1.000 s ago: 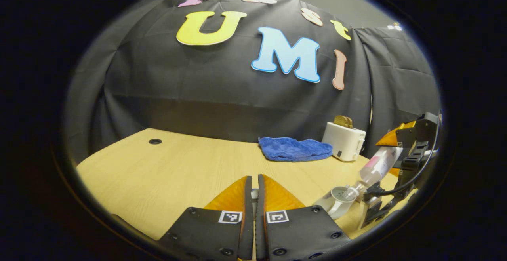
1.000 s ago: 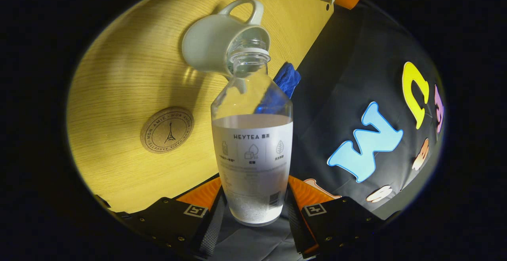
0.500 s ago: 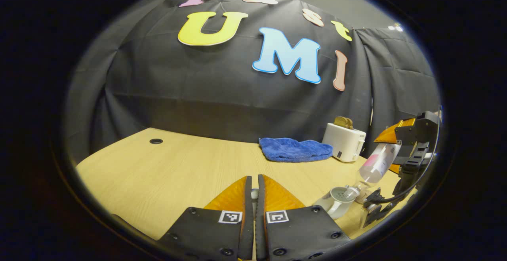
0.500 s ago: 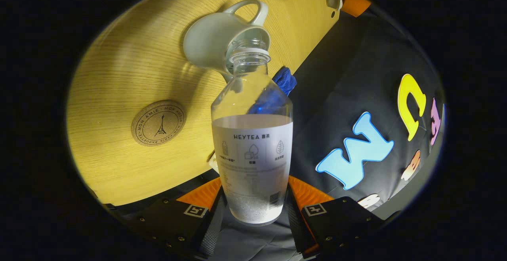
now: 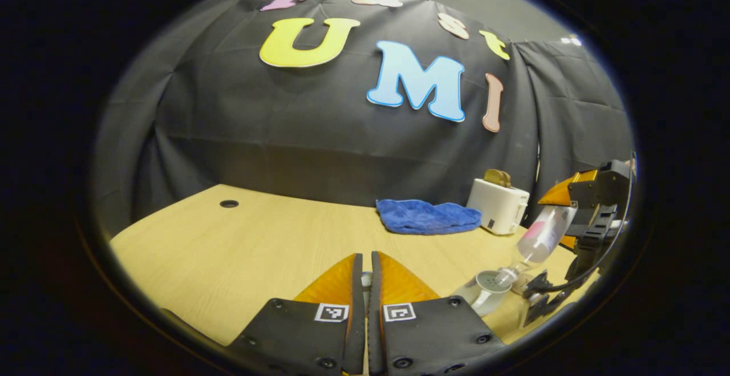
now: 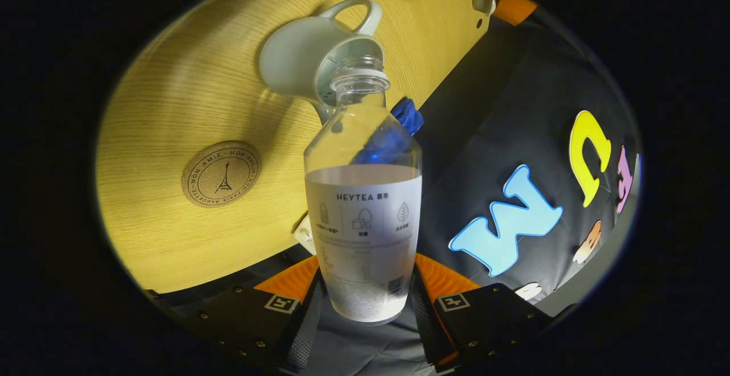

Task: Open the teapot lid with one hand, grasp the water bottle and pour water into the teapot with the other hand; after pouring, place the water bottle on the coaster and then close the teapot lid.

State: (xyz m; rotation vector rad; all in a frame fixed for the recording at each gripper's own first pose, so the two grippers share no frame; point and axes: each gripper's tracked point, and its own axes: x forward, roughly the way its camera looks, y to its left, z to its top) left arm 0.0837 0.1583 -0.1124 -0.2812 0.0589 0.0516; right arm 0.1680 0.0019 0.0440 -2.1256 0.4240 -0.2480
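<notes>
My right gripper point(image 6: 365, 279) is shut on the clear water bottle point(image 6: 363, 216) low on its labelled body. The bottle is tilted, its open mouth at the rim of the white teapot point(image 6: 293, 59). A round cork coaster point(image 6: 221, 173) lies on the table beside the teapot. In the left gripper view the teapot point(image 5: 482, 293) stands lidless at the lower right, its strainer holes showing, and the bottle point(image 5: 542, 236) slants down to it from the right gripper point(image 5: 587, 216). My left gripper point(image 5: 365, 259) is shut, with a small pale piece of the teapot lid point(image 5: 365, 279) between its fingers.
A blue cloth point(image 5: 428, 216) and a white toaster point(image 5: 497, 209) sit at the back of the wooden table point(image 5: 256, 250) near the black wall. A cable hole point(image 5: 228, 203) marks the far left of the tabletop. The table's edge runs just behind the teapot in the right gripper view.
The right gripper has swung slightly with the bottle, so the coaster and the teapot have drifted left in its view. The bottle's mouth stays at the teapot. The left gripper has hardly moved.
</notes>
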